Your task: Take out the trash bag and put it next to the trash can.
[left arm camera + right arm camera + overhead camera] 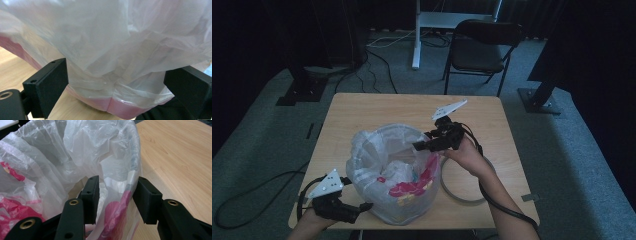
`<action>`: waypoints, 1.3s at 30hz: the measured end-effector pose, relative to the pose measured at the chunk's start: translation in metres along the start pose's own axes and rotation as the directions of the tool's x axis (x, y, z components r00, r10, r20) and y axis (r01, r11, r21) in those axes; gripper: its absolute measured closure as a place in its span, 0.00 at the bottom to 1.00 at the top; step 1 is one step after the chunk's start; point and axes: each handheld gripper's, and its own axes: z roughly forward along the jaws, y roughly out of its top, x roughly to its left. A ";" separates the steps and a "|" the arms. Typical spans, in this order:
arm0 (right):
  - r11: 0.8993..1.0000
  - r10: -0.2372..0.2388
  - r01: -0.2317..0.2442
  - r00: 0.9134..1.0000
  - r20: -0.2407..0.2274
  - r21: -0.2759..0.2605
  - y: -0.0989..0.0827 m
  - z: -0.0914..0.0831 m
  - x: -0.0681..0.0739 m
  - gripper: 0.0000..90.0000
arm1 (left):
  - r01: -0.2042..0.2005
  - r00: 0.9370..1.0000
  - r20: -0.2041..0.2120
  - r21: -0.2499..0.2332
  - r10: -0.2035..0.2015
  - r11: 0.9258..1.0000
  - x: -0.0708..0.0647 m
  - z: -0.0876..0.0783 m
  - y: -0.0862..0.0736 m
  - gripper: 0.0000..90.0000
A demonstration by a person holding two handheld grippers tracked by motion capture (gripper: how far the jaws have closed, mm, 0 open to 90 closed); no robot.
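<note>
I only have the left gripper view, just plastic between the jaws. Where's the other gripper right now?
Observer: The right gripper is at the far rim of the bin, across from the left gripper.
Operator: Is it gripping the bag?
Observer: No, its jaws stand open astride the bin's rim, with the bag folded over it.
Operator: Anything else on the table?
Observer: A grey ring lies flat on the table, right of the bin.

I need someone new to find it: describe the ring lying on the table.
Start at the wooden table and its plastic-lined bin. Just right of the bin, beneath the right gripper, lies a thin grey ring. It is flat, bare and open in the middle, unlike the bulky bin.
</note>
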 end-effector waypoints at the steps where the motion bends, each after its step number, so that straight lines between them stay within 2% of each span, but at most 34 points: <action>1: 1.000 -0.005 0.005 1.000 0.000 -0.004 -0.001 0.000 0.000 0.63 | 0.001 1.000 -0.005 -0.006 -0.001 1.000 0.001 -0.002 0.001 0.06; 3: 1.000 -0.005 0.005 1.000 0.003 -0.004 -0.002 -0.001 0.000 0.64 | 0.003 1.000 -0.010 -0.011 -0.003 1.000 0.002 -0.004 0.003 0.06; 5: 1.000 -0.009 0.009 1.000 0.009 0.001 -0.001 -0.001 0.001 0.65 | -0.001 1.000 -0.019 -0.047 0.000 0.999 0.006 -0.013 0.009 0.06; 7: 1.000 -0.015 0.015 1.000 0.019 0.011 0.000 -0.001 0.002 0.67 | -0.015 0.999 -0.037 -0.058 0.013 0.998 0.007 -0.019 0.015 0.06; 10: 1.000 -0.020 0.019 0.999 0.027 0.017 0.001 -0.001 0.002 0.67 | -0.014 0.999 -0.049 -0.070 0.011 0.997 0.008 -0.024 0.021 0.06; 12: 1.000 -0.014 0.014 1.000 0.024 0.013 0.000 -0.001 0.002 0.67 | -0.022 0.997 -0.070 -0.094 0.015 0.995 0.011 -0.033 0.028 0.07; 15: 1.000 -0.011 0.011 0.999 0.032 0.014 0.001 -0.001 0.002 0.68 | -0.029 0.999 -0.037 -0.105 0.025 0.994 0.015 -0.037 0.031 0.16; 16: 1.000 -0.013 0.013 0.999 0.034 0.013 0.001 0.000 0.002 0.69 | -0.031 0.999 -0.015 -0.115 0.029 0.993 0.016 -0.038 0.031 0.19; 18: 1.000 -0.010 0.009 0.999 0.044 0.015 0.001 -0.001 0.002 0.70 | -0.023 0.999 0.024 -0.140 0.026 0.990 0.016 -0.039 0.029 0.32; 19: 1.000 -0.006 0.006 0.999 0.048 0.016 0.001 -0.001 0.002 0.71 | -0.026 0.999 0.042 -0.155 0.033 0.988 0.016 -0.039 0.028 0.42; 20: 1.000 -0.006 0.005 0.999 0.049 0.014 0.001 -0.001 0.001 0.71 | -0.025 0.998 0.046 -0.163 0.033 0.986 0.015 -0.039 0.027 0.50; 21: 1.000 0.000 -0.001 0.999 0.050 0.015 0.001 -0.002 0.001 0.71 | -0.019 0.999 0.039 -0.167 0.026 0.986 0.015 -0.040 0.027 0.55; 23: 1.000 0.002 -0.003 0.998 0.057 0.018 0.001 -0.003 0.001 0.71 | -0.009 1.000 -0.010 -0.175 0.008 0.985 0.014 -0.040 0.026 0.66; 26: 1.000 -0.002 0.001 0.998 0.057 0.023 0.001 -0.003 0.001 0.71 | 0.006 0.999 -0.037 -0.183 -0.013 0.983 0.017 -0.039 0.028 0.72; 28: 1.000 -0.002 0.000 0.998 0.060 0.027 0.001 -0.003 0.001 0.71 | 0.002 0.999 -0.045 -0.184 -0.010 0.983 0.017 -0.039 0.029 0.75; 30: 1.000 -0.001 -0.001 0.998 0.068 0.025 0.002 -0.004 0.001 0.74 | -0.017 0.997 -0.072 -0.190 0.003 0.982 0.017 -0.039 0.032 0.78; 33: 1.000 0.000 -0.002 0.997 0.079 0.019 0.003 -0.006 0.001 0.77 | -0.018 0.996 -0.085 -0.210 0.000 0.977 0.018 -0.039 0.034 0.90; 34: 1.000 -0.007 0.006 0.995 0.097 0.012 0.005 -0.008 0.003 0.82 | -0.020 0.996 -0.084 -0.220 0.001 0.975 0.018 -0.040 0.036 0.94; 36: 1.000 -0.006 0.006 0.995 0.105 0.002 0.006 -0.009 0.003 0.82 | -0.033 0.995 -0.096 -0.236 0.011 0.971 0.016 -0.041 0.039 0.95; 37: 1.000 -0.011 0.012 0.993 0.114 -0.008 0.008 -0.011 0.004 0.84 | -0.054 0.994 -0.102 -0.244 0.030 0.968 0.015 -0.044 0.043 0.98; 39: 1.000 -0.019 0.022 0.990 0.139 -0.015 0.009 -0.011 0.006 0.85 | -0.061 0.994 -0.101 -0.243 0.037 0.968 0.014 -0.045 0.046 0.98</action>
